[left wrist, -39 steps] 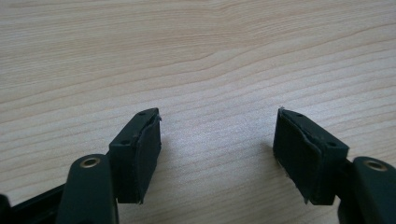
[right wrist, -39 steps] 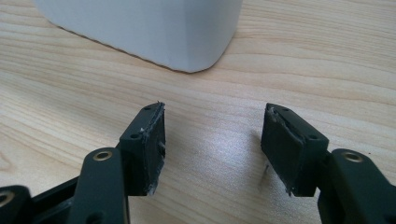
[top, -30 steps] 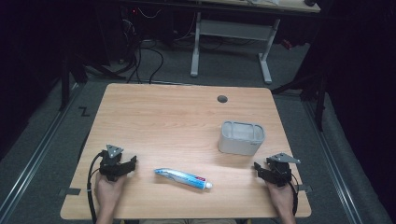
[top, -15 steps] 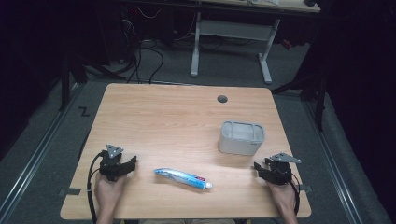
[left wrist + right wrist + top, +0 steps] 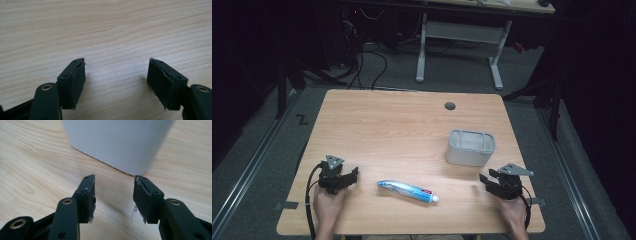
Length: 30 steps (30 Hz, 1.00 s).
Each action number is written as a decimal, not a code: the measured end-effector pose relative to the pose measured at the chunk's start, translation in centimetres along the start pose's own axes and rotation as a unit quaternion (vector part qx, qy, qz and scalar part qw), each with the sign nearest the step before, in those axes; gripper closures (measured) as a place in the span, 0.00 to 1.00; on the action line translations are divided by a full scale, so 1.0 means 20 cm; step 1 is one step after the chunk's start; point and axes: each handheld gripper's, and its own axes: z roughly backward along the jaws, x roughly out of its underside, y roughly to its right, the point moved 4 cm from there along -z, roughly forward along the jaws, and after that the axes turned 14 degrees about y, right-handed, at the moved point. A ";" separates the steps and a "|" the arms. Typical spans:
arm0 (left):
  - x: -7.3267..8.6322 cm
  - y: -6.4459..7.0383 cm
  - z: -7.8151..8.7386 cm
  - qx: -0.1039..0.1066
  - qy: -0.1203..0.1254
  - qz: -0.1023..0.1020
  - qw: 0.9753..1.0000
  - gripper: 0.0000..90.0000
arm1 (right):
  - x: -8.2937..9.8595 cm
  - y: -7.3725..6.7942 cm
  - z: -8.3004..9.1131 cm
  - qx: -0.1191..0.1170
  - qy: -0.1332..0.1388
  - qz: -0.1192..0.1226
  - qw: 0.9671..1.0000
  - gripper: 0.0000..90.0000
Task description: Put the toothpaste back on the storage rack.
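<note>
Wooden table (image 5: pixel 382 125) bears grey tub (image 5: pixel 470 148), contents unseen, toothpaste tube (image 5: pixel 408 190).

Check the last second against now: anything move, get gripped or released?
No visible change. The left gripper and right gripper rest open and empty on the table, the toothpaste tube lies between them, and the grey container stands beyond the right gripper.
</note>
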 end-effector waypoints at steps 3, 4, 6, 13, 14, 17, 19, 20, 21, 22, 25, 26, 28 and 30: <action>0.00 0.00 0.00 0.000 0.000 0.000 1.000 0.35 | -0.03 -0.05 -0.01 -0.012 0.005 0.012 1.000 0.57; 0.00 0.00 0.00 0.000 0.000 0.000 1.000 0.35 | -0.04 -0.06 -0.01 -0.017 0.006 0.014 1.000 0.57; 0.00 0.00 0.00 0.000 0.000 0.000 1.000 0.35 | -0.06 -0.10 -0.01 -0.025 0.007 0.025 0.999 0.57; 0.00 0.00 0.00 0.000 0.000 0.001 1.000 0.35 | -0.11 -0.17 -0.05 -0.050 0.005 0.035 0.998 0.58; 0.00 0.00 0.00 0.000 0.000 0.000 1.000 0.35 | -0.11 -0.18 -0.05 -0.054 0.008 0.039 0.998 0.58; 0.00 0.00 0.00 0.000 0.001 0.001 1.000 0.35 | -0.14 -0.21 -0.06 -0.063 0.010 0.041 0.997 0.59; 0.00 0.00 0.00 0.000 0.001 0.001 1.000 0.35 | -0.15 -0.23 -0.07 -0.069 0.012 0.045 0.997 0.59; 0.00 0.00 0.00 0.000 0.001 0.000 1.000 0.35 | -0.16 -0.24 -0.08 -0.071 0.013 0.047 0.996 0.59; 0.00 0.00 0.00 0.000 0.001 0.001 1.000 0.35 | -0.17 -0.24 -0.08 -0.074 0.014 0.047 0.996 0.59; 0.00 0.00 0.00 0.000 0.001 0.000 1.000 0.35 | -0.18 -0.25 -0.09 -0.079 0.016 0.049 0.996 0.59; 0.00 0.00 0.00 0.000 0.001 0.000 1.000 0.35 | -0.21 -0.28 -0.10 -0.090 0.014 0.054 0.994 0.60; 0.00 0.00 0.00 0.000 0.001 0.000 1.000 0.35 | -0.21 -0.28 -0.10 -0.090 0.014 0.054 0.994 0.60; 0.00 0.00 0.00 0.000 0.001 0.000 1.000 0.35 | -0.24 -0.31 -0.12 -0.104 0.015 0.056 0.993 0.61; 0.00 0.00 0.00 0.000 0.001 0.000 1.000 0.35 | -0.26 -0.34 -0.13 -0.112 0.016 0.062 0.992 0.61</action>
